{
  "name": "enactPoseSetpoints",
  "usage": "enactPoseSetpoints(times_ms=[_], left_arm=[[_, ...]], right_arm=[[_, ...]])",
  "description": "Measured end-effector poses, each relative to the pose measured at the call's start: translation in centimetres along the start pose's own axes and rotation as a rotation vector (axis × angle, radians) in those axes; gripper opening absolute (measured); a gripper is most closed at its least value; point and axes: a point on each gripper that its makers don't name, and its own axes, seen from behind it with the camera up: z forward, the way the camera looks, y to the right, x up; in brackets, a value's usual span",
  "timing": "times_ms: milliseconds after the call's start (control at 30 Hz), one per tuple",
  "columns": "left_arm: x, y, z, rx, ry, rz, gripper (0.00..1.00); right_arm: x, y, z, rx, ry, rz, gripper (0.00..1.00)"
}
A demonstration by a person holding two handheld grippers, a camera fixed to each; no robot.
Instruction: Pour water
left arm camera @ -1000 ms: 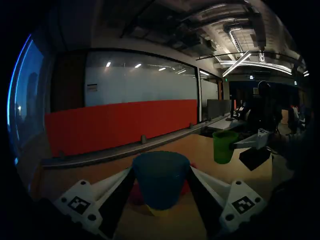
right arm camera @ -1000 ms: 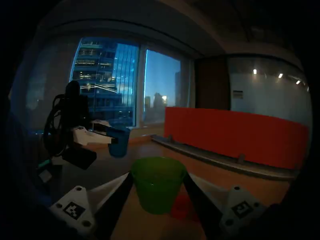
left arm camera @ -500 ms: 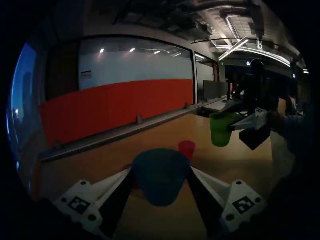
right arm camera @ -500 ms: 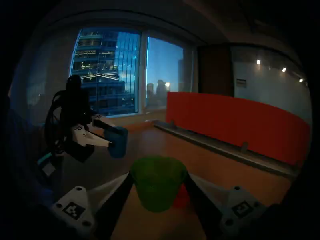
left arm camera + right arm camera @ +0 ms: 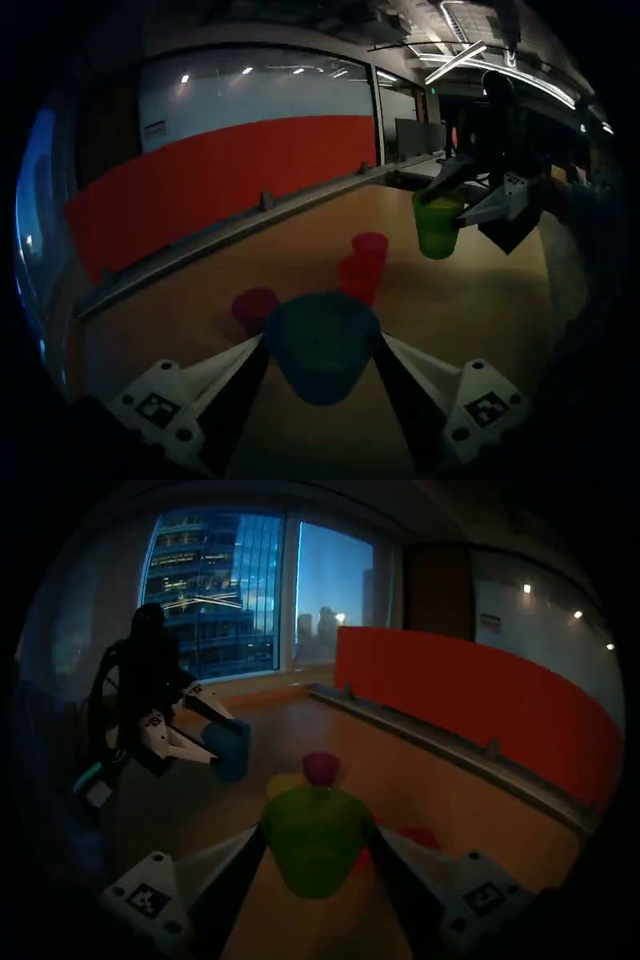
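The wooden bench point(image 5: 480, 312) runs along a red partition point(image 5: 200, 184), and both claws hang above it, well apart. The left claw point(image 5: 322, 342) grips a blue cup point(image 5: 320, 372) and the right claw point(image 5: 316, 832) grips a green cup point(image 5: 314, 864), each cup upright between its fingers. Below, near one another on the bench, stand two red cups point(image 5: 360, 276), a magenta cup point(image 5: 254, 306) and a yellow cup point(image 5: 282, 785)
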Motion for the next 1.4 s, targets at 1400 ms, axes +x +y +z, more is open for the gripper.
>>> enactPoseSetpoints(times_ms=[1400], left_arm=[[-9.9,0.6,4.7,-0.097,-0.277,0.007,0.89]], right_arm=[[-8.4,0.0,4.5,0.049,-0.259,-0.073,0.95]])
